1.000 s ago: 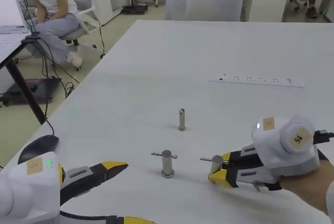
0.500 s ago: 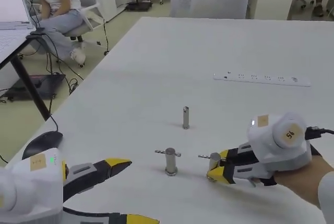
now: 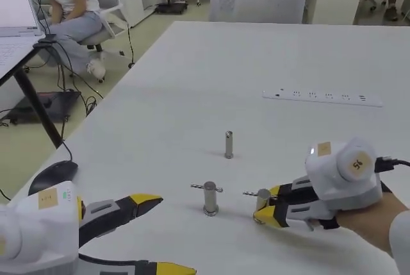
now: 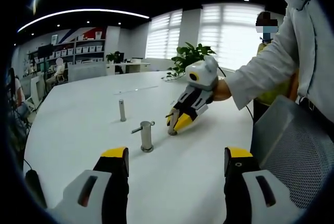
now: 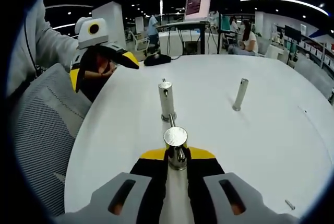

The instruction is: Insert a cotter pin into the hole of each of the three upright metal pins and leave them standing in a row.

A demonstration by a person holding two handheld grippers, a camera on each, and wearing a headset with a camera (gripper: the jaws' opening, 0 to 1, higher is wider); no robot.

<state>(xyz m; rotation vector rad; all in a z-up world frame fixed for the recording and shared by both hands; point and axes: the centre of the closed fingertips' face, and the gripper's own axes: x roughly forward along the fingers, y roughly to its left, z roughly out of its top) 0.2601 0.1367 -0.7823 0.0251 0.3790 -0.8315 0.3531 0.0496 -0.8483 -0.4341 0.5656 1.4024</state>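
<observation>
Left claw (image 4: 176, 156) is hanging wide open over the tabletop (image 3: 256, 63). Middle pin (image 3: 210, 199) is standing vertical, its cotter pin (image 3: 198, 188) lying horizontal through the head. Far pin (image 3: 229, 144) is standing vertical behind it. Right claw (image 3: 264, 206) is clamping the right pin (image 3: 263, 193), axis vertical, second cotter pin (image 3: 250, 193) poking out leftward.

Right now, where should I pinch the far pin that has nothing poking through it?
Pinch the far pin low on its shaft, coming in sideways, level with the table. It stands upright, thin and round, with bare table around it, and a low grip probably keeps its top clear.
</observation>
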